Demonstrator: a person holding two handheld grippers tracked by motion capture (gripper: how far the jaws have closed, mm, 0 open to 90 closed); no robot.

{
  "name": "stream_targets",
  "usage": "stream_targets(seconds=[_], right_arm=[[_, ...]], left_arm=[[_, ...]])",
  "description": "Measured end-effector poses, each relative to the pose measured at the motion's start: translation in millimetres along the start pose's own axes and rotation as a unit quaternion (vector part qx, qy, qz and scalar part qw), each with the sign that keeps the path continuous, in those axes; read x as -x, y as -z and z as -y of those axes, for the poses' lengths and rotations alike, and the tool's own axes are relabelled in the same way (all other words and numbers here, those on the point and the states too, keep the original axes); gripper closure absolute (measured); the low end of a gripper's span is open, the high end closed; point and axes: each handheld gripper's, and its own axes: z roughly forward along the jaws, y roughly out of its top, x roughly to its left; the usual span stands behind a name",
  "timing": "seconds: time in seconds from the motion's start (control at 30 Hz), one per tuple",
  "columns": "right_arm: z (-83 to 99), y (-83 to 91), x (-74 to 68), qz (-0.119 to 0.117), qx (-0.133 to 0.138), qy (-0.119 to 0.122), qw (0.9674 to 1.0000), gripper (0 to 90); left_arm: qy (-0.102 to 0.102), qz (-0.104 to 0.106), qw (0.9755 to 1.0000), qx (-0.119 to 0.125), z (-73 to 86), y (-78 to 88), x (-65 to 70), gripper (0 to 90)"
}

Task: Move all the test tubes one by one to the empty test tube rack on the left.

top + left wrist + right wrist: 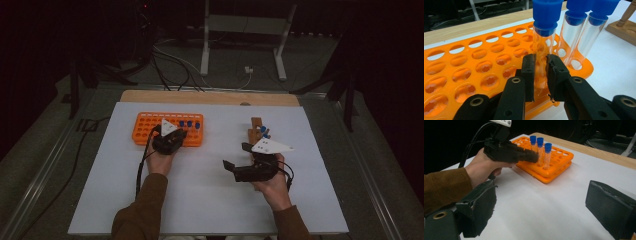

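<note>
**Left tongs clamped on a capped tube in the orange rack**

High view: the left gripper [169,137] sits at the near edge of the orange rack [145,125] on the left of the white sheet [210,200], aimed at the blue-capped tubes in its right end. The right gripper [235,157] waits well apart on the right, just near of a wooden stand [256,125] that seems to carry more blue-capped tubes, though it is too small here to be sure.

Left gripper view: both black pads [527,72] press on the clear wall of the nearest tube [544,37], low on its body and below the blue cap. The tube stands upright in a hole at the rack's near right corner, two more capped tubes [584,27] just beside it. Gripping low on the glass leaves the cap free and likely keeps the tube straight for a lift or a seating push.

Right gripper view: the jaws stand wide apart with nothing between them, over bare sheet. Farther off, the left hand [482,167] holds its tongs level against the three tubes.
</note>
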Motion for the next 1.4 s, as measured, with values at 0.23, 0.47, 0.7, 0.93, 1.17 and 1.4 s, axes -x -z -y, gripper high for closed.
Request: stream_targets(seconds=[0.23, 0.47, 0.7, 0.93, 1.17, 1.4], right_arm=[[0.4, -1.9, -0.8, -0.002, -0.001, 0.001, 1.0, 9.6], [0.7, -0.7, 0.9, -0.001, 0.0, -0.001, 1.0, 9.6], [2.0, -0.4, 2.5, 0.0, 0.001, -0.003, 1.0, 9.6], [1.6, 1.0, 4.4, 0.002, 0.002, -0.003, 1.0, 9.6], [0.9, 1.3, 7.2, 0.006, 0.0, -0.004, 1.0, 9.6], [-2.7, 2.0, 11.8, 0.013, 0.001, -0.003, 0.9999, 9.6]], left_arm=[[0.001, -0.001, 1.0, -0.003, -1.0, 0.0, 0.6, 77.0], [0.007, -0.001, 1.0, -0.007, -1.0, 3.6, -3.0, 59.4], [0.002, -0.001, 1.0, 0.006, -5.6, 12.7, -1.8, 36.1], [0.013, 0.002, 0.9999, 0.009, -8.8, 26.0, -6.3, 23.9], [0.022, 0.013, 0.9996, 0.013, -8.8, 44.3, -7.8, 5.5], [0.025, 0.02, 0.9991, 0.029, 2.0, 68.1, -6.6, 2.2]])
